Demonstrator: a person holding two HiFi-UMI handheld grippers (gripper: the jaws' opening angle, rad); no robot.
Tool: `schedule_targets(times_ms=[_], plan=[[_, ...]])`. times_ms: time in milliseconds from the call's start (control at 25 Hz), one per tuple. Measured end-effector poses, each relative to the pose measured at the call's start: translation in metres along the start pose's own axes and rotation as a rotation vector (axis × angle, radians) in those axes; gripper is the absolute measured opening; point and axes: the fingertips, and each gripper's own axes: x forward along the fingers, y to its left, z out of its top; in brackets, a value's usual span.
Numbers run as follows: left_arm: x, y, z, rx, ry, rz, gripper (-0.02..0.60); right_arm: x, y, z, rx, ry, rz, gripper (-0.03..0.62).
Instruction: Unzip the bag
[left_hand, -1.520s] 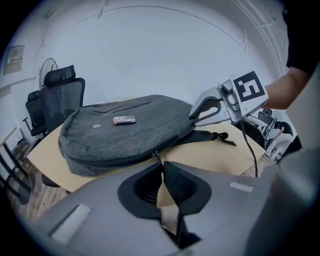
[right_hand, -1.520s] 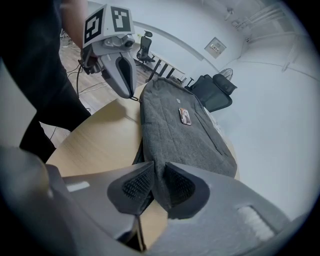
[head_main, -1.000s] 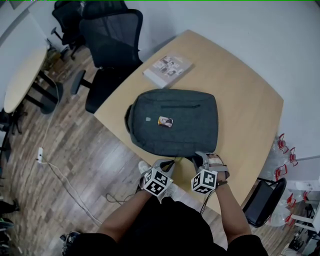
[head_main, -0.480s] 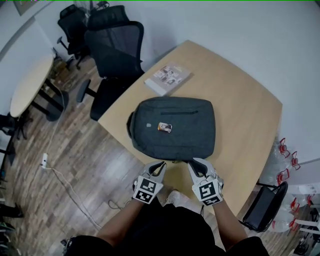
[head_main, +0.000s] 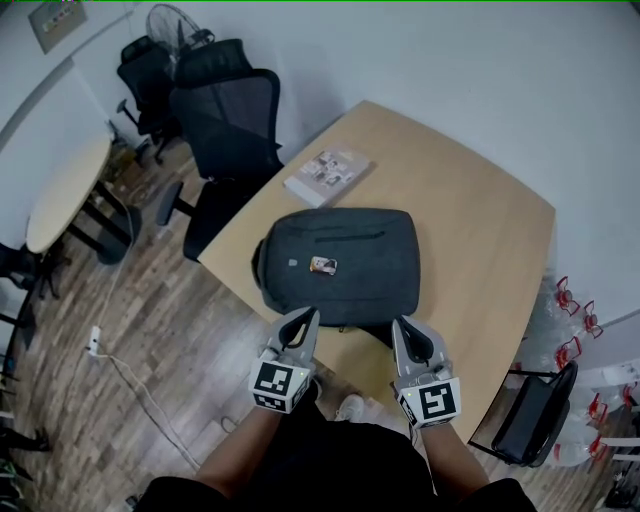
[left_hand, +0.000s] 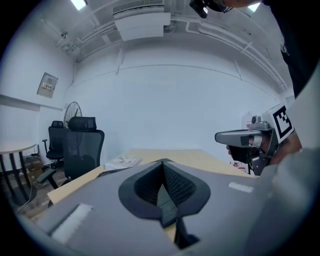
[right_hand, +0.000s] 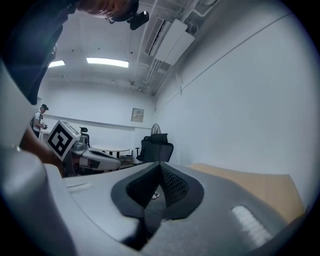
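Note:
A dark grey backpack (head_main: 340, 265) lies flat on the wooden table (head_main: 470, 230), with a small tag (head_main: 322, 265) on its top. Both grippers hover above the table's near edge, short of the bag and pointing level across it. My left gripper (head_main: 306, 318) is shut with nothing between its fingers, as the left gripper view also shows (left_hand: 162, 163). My right gripper (head_main: 402, 328) has just been closing. It is now shut and holds nothing (right_hand: 160, 165). Neither gripper touches the bag. Each gripper shows at the edge of the other's view.
A book (head_main: 328, 172) lies at the table's far left corner. Black office chairs (head_main: 225, 120) stand beyond it, and a round table (head_main: 60, 190) is at the left. A cable (head_main: 130, 370) runs over the wooden floor. Another chair (head_main: 525, 410) and bottles (head_main: 570, 300) are at the right.
Both grippers have risen from the bag's near edge towards the camera and tipped up until they point level. The right one has also rolled. The bag has not moved.

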Motion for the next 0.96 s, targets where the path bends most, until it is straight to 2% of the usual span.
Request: schedule_targets(times_ms=[200,440,960], plan=[[-0.005,-0.008,0.006,0.005,-0.024,-0.009,0.02,-0.011,0.001,-0.004,-0.052,0.026,-0.013,0.002],[-0.009,-0.019,-0.002,-0.001,-0.007,-0.02,0.02,-0.023,-0.013,-0.022,-0.002,0.05,-0.077,0.002],[-0.016,-0.023,-0.006,0.009,0.005,-0.001,0.02,-0.026,-0.009,-0.022,-0.018,0.052,-0.064,0.002]])
